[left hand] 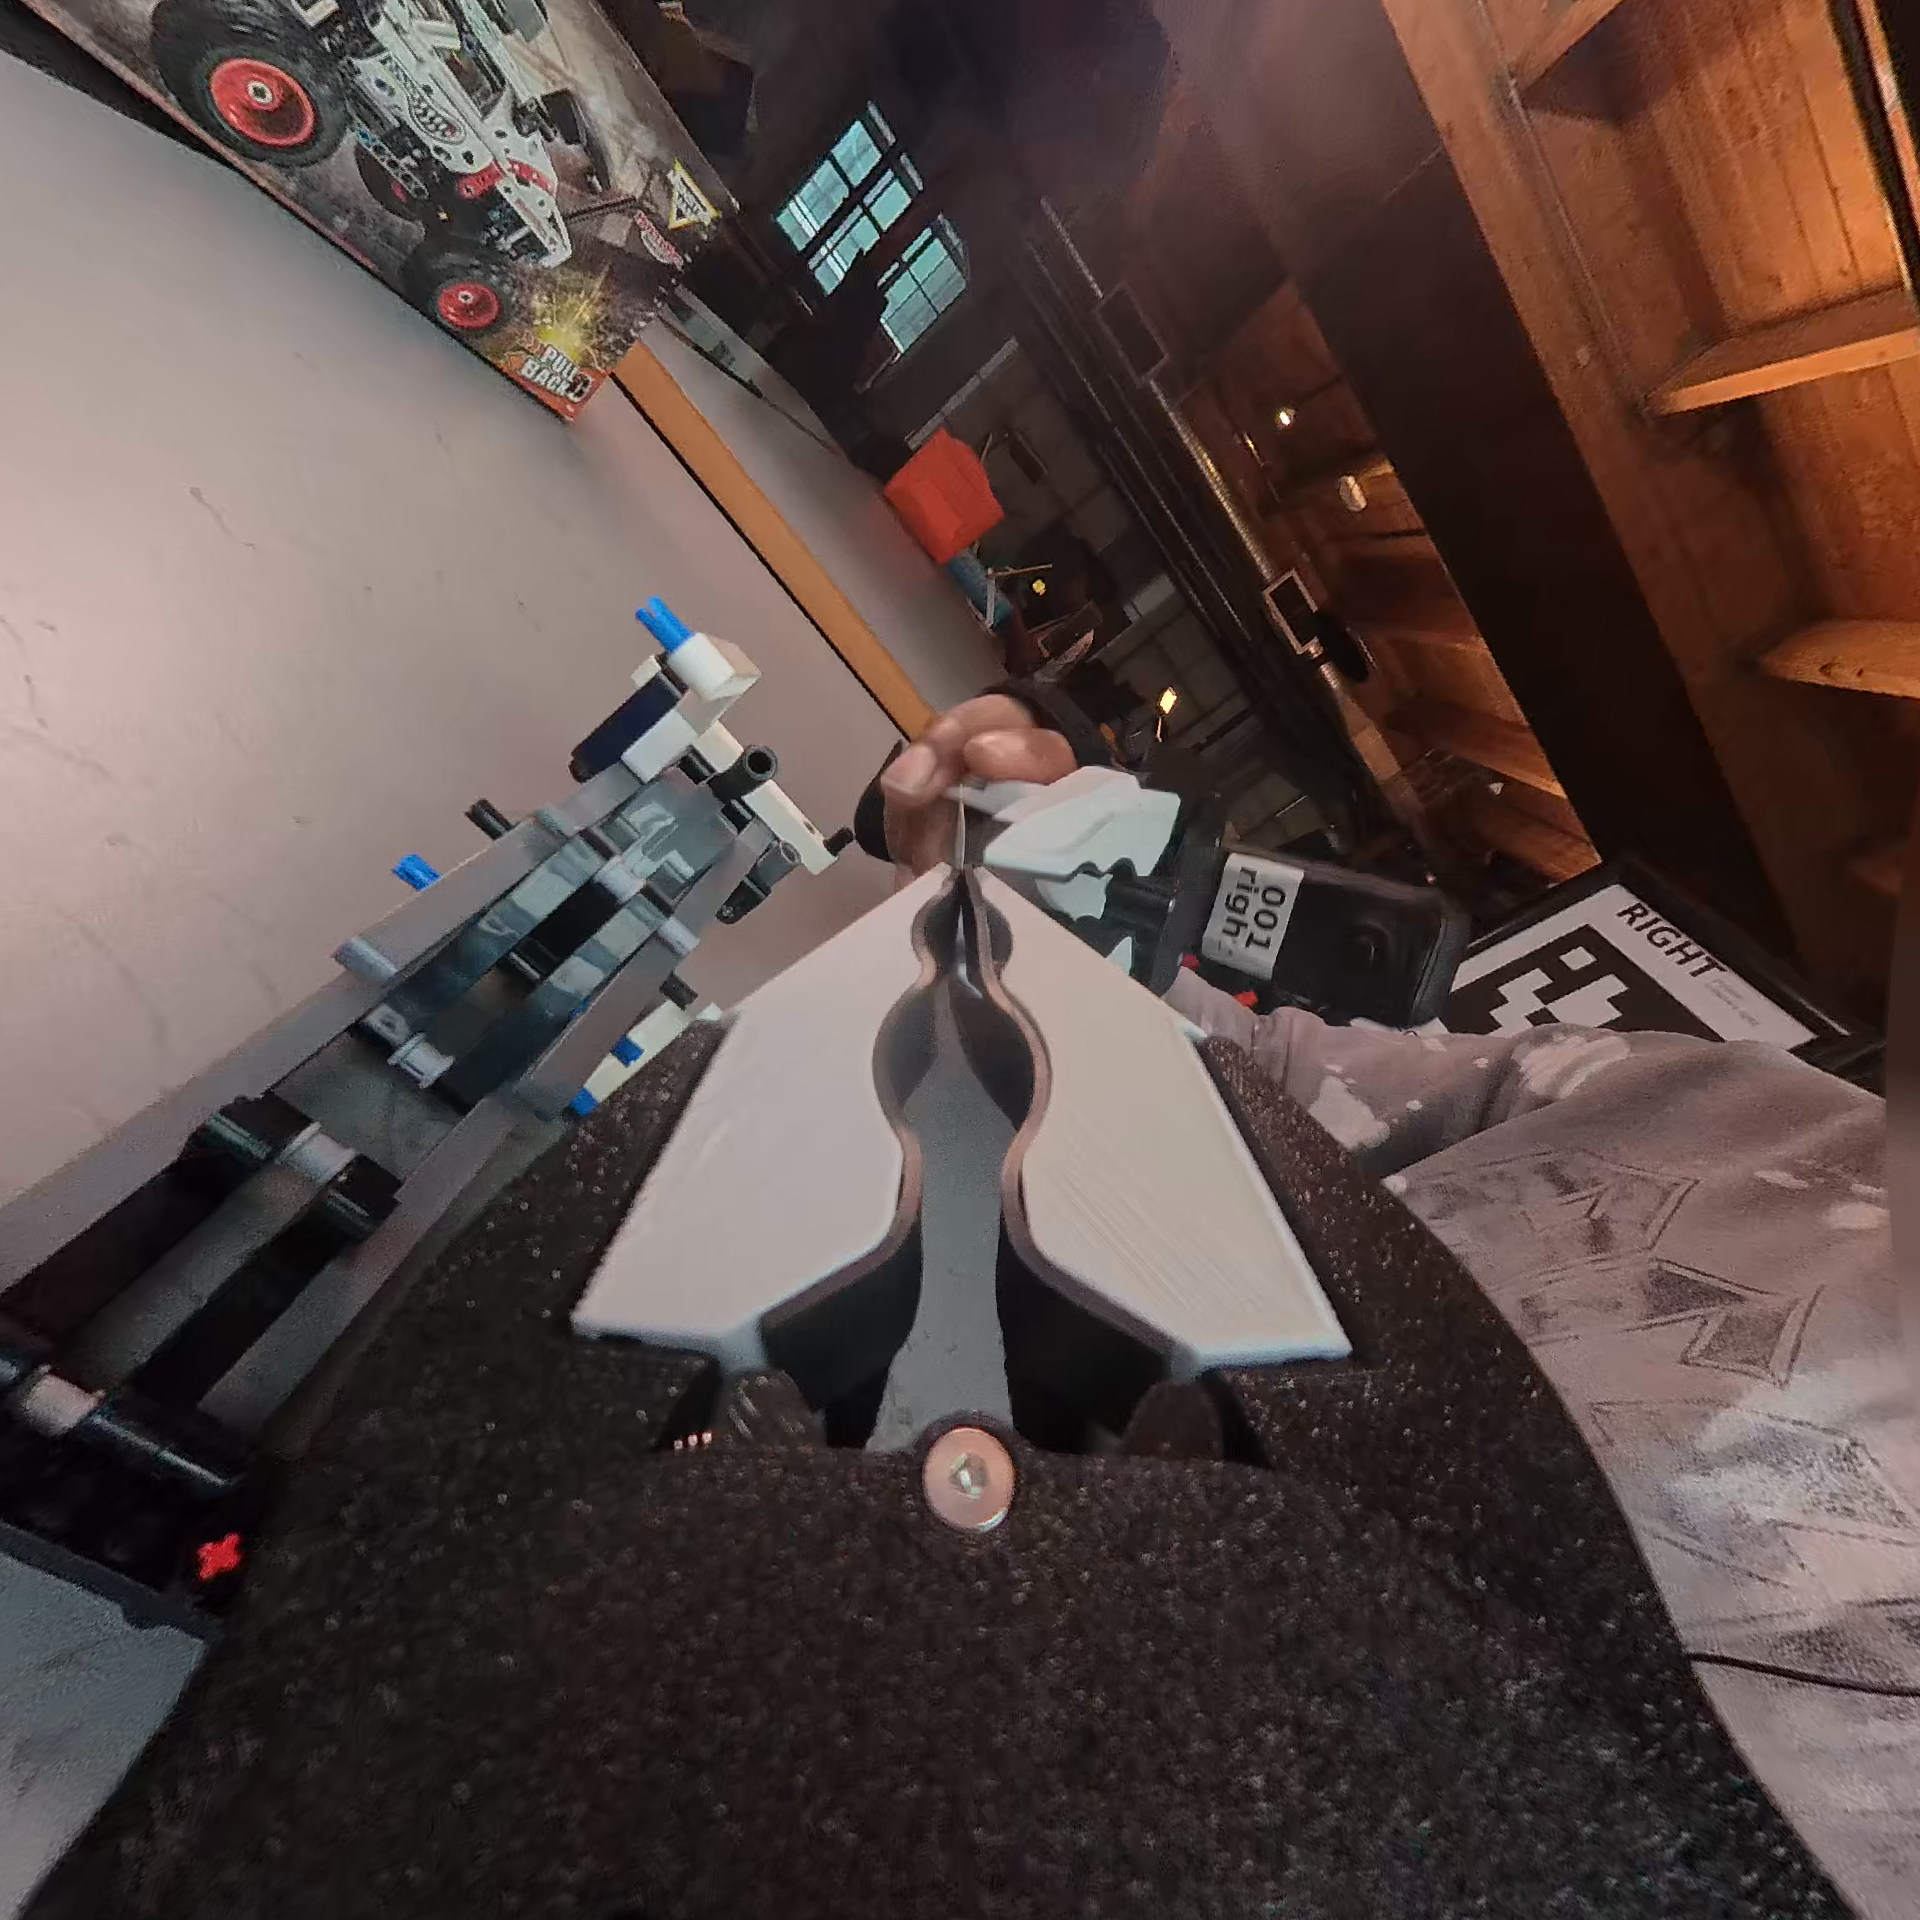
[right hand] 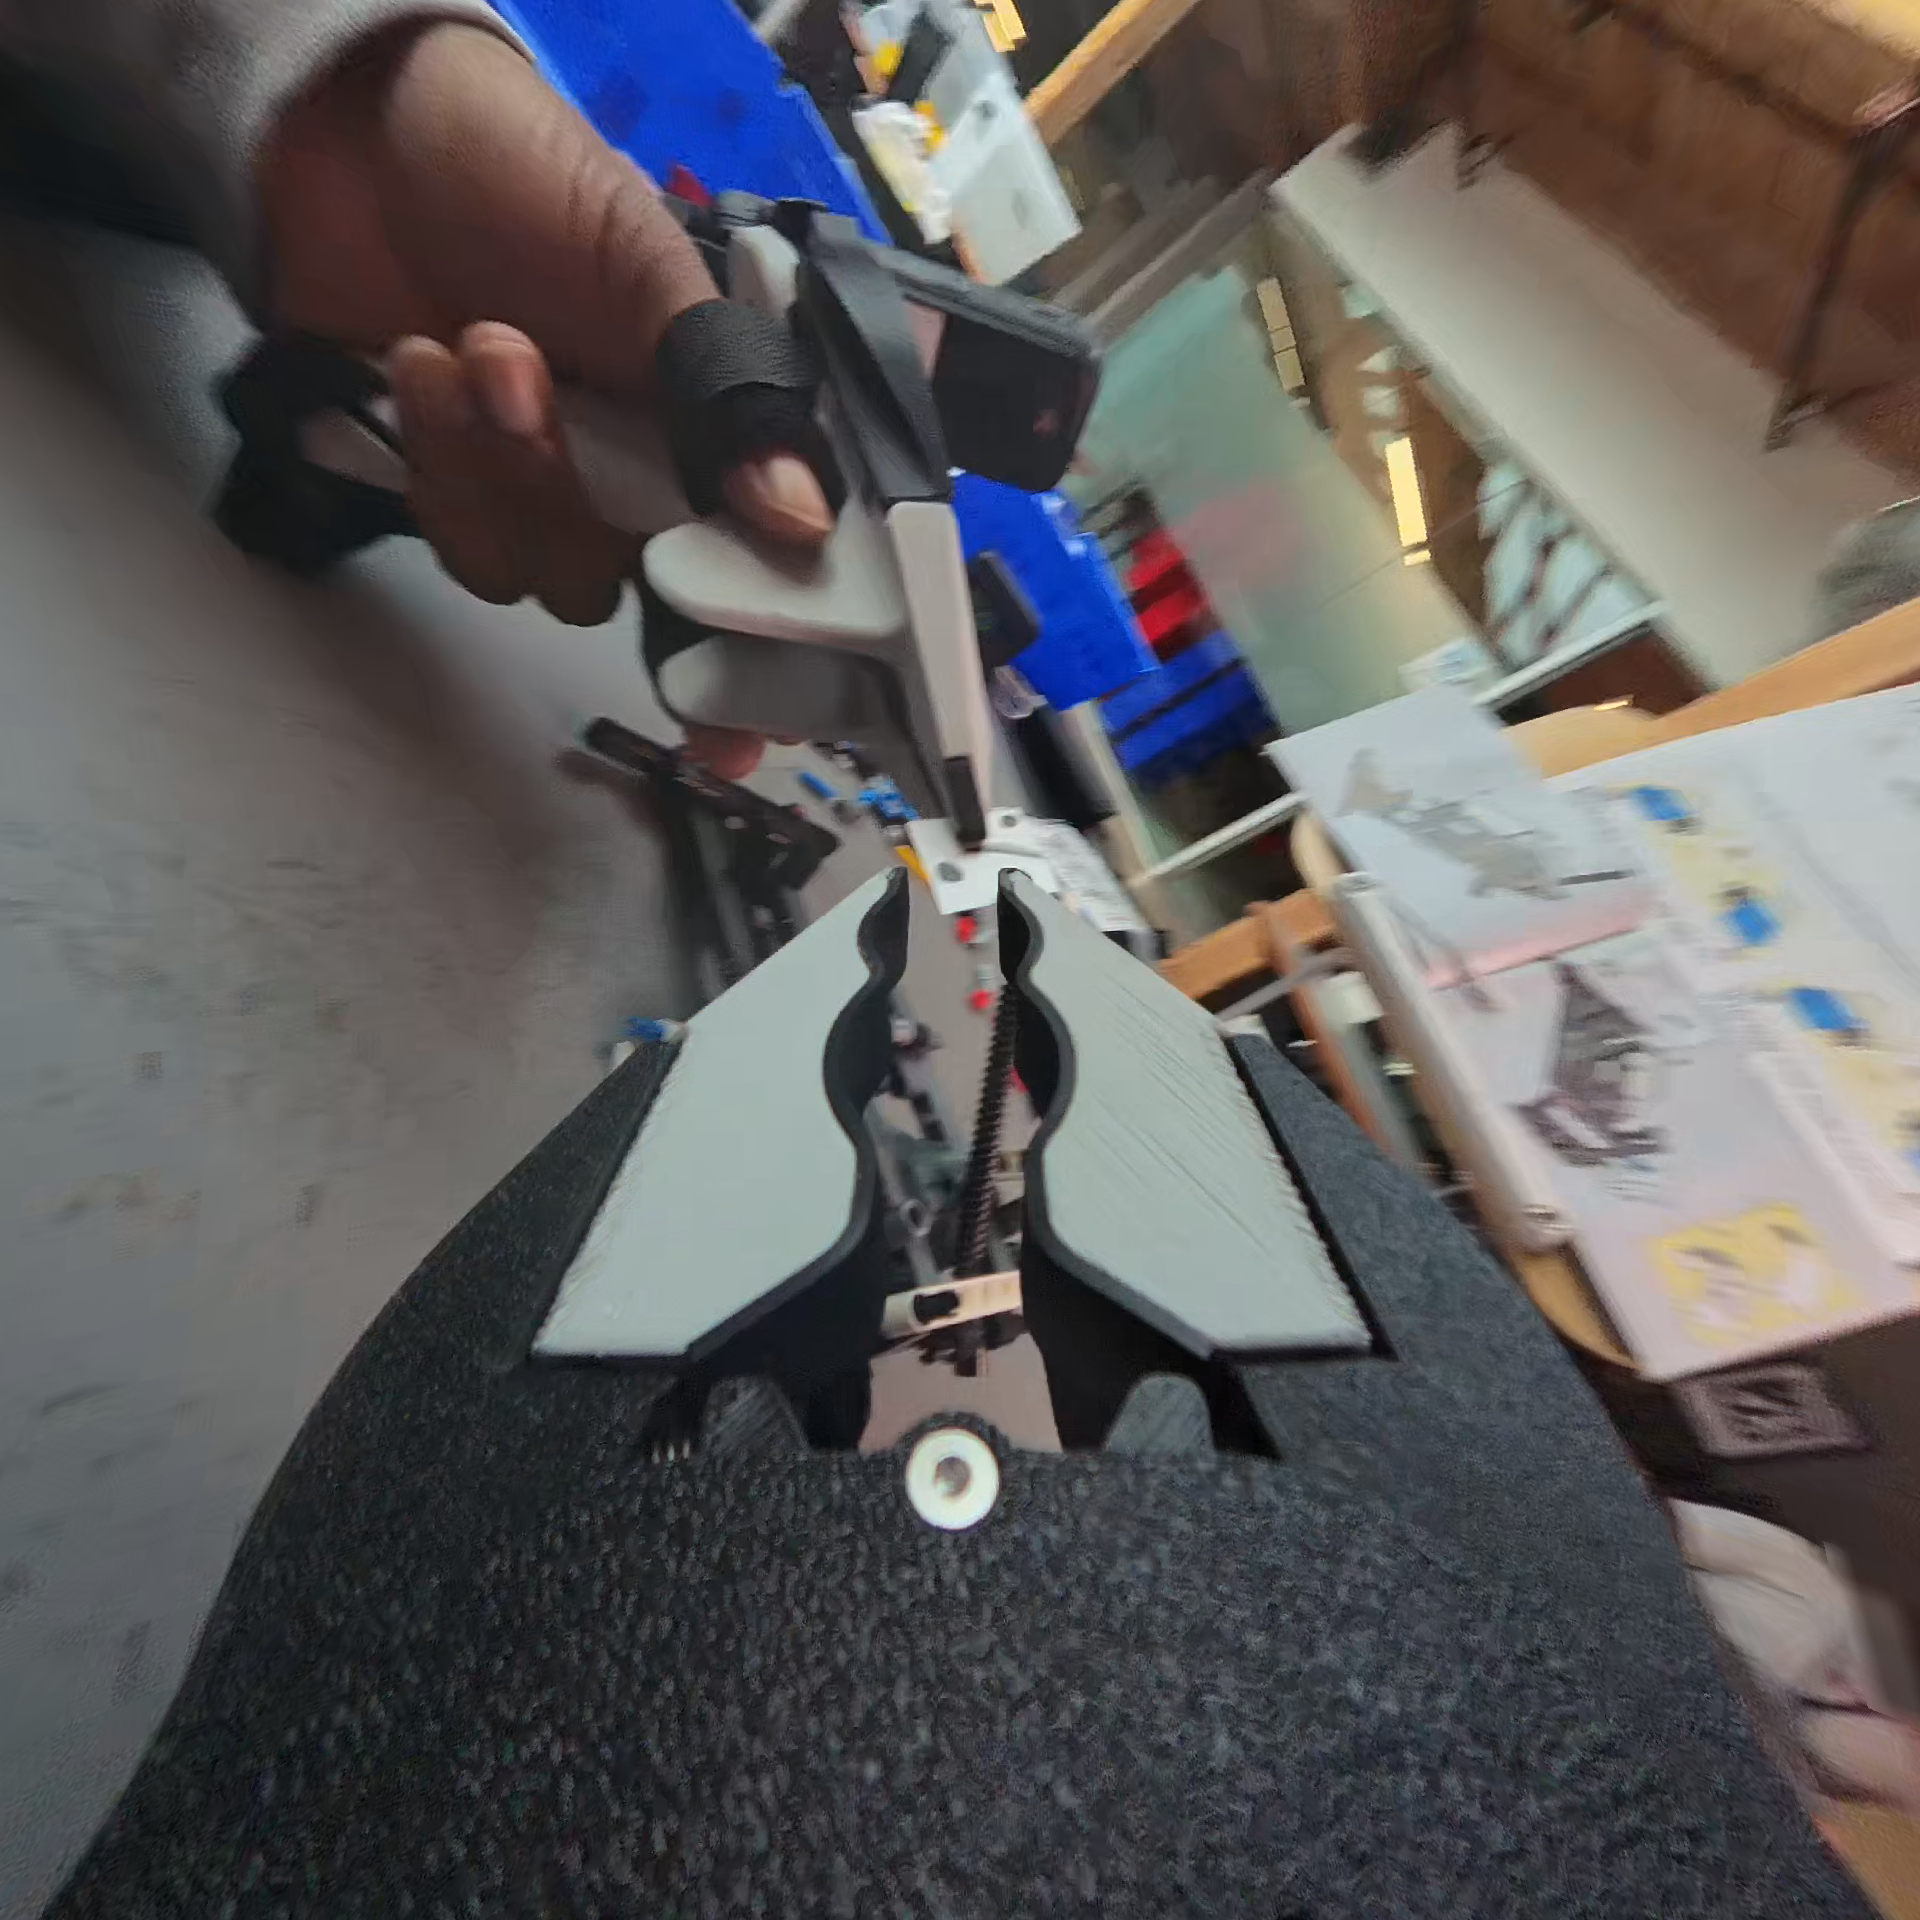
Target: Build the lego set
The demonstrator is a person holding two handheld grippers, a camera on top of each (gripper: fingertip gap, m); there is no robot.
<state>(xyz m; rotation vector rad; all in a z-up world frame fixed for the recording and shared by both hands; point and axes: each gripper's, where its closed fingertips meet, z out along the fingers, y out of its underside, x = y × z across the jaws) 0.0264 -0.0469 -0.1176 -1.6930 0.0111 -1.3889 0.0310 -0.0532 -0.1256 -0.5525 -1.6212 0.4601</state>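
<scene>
The left gripper [left hand: 961,883] has its fingers together at the tips, clamped on a thin white sheet [right hand: 961,883], seen edge-on in the left wrist view. In the right wrist view the same sheet appears as a small white piece with dark markings, pinched by the left gripper's dark fingertips at 12 o'clock, just beyond the right gripper's tips.

The right gripper [right hand: 951,888] has its fingers apart, with a narrow gap at the tips. Nothing sits between them; the sheet lies just beyond the gap. Whether it touches the right fingertips cannot be determined.

The partly built lego model [left hand: 582,914], grey and black with white and blue pins, lies on the tabletop [left hand: 208,540] at 9 o'clock of the left gripper, apart from it. The lego box [left hand: 436,177], printed with a truck picture, lies at 11 o'clock at the far end of the tabletop.

In the right wrist view, an open instruction booklet [right hand: 1621,987] is at 3 o'clock. This view is motion-blurred. Small loose parts [right hand: 873,800] lie on the tabletop at 12 o'clock.
</scene>
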